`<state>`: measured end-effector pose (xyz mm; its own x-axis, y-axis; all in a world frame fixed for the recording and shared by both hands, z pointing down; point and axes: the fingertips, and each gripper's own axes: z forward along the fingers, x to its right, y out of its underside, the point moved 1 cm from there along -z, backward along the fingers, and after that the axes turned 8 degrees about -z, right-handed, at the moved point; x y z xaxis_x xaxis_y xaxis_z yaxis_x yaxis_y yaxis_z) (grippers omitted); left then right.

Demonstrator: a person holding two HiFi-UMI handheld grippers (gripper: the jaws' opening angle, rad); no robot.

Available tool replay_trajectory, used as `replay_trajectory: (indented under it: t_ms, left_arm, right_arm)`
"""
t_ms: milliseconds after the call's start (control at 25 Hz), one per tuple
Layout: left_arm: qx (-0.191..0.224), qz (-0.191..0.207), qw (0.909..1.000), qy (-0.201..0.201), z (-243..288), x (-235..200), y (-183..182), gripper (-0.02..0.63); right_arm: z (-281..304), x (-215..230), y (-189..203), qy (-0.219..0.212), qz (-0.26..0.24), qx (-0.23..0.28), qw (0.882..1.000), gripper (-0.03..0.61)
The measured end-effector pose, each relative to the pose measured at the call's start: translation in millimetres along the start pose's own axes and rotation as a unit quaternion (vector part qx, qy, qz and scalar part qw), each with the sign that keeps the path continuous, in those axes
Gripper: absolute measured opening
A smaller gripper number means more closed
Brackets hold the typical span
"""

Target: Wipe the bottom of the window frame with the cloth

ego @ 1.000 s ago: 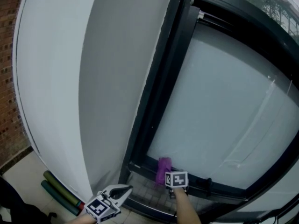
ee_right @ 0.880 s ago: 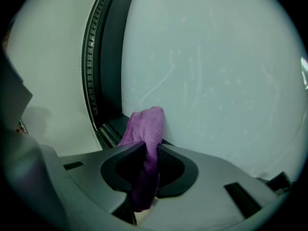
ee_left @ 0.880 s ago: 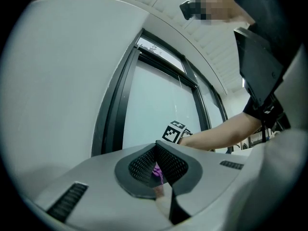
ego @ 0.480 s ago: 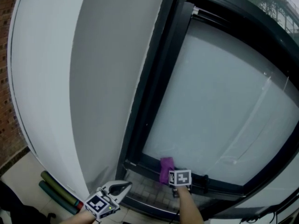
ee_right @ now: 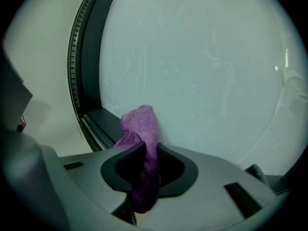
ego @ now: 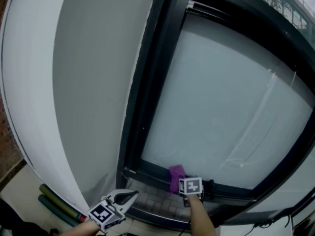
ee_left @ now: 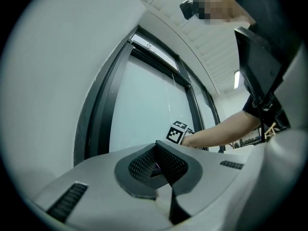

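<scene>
Cloth [ee_right: 142,124] farther right, in right tongs [ee_right: 144,152]

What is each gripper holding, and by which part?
The right gripper pinches the purple cloth mid-length, its top bunched free. The left gripper is shut on nothing.

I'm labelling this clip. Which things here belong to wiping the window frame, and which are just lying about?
In the job:
- cloth, clamped in the right tool
- frame bottom, beside the cloth

Not in the job:
- green rolls, low at the left
- left tool, shut and empty, held aside
</scene>
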<state>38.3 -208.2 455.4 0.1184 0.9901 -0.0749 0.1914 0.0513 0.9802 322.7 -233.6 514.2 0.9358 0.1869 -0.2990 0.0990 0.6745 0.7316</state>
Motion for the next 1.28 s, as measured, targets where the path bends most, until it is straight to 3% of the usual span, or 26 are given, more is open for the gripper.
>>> replay_trajectory:
  t_ms: [840, 1040, 1280]
  left_arm:
    - [-0.006, -0.027, 0.9975, 0.065, 48, 5, 7, 0.005]
    - [-0.011, -0.044, 0.9955, 0.083, 54, 13, 11, 0.005]
    - [-0.02, -0.06, 0.9929, 0.101, 55, 22, 16, 0.005]
  right_arm:
    - [-12, 46, 33, 0.054, 0.054, -0.026, 0.997, 0.08]
    - [-23, 60, 42, 0.098, 0.049, -0.037, 0.993, 0.081]
    - [-28, 59, 49, 0.116, 0.067, -0.029, 0.991, 0.081]
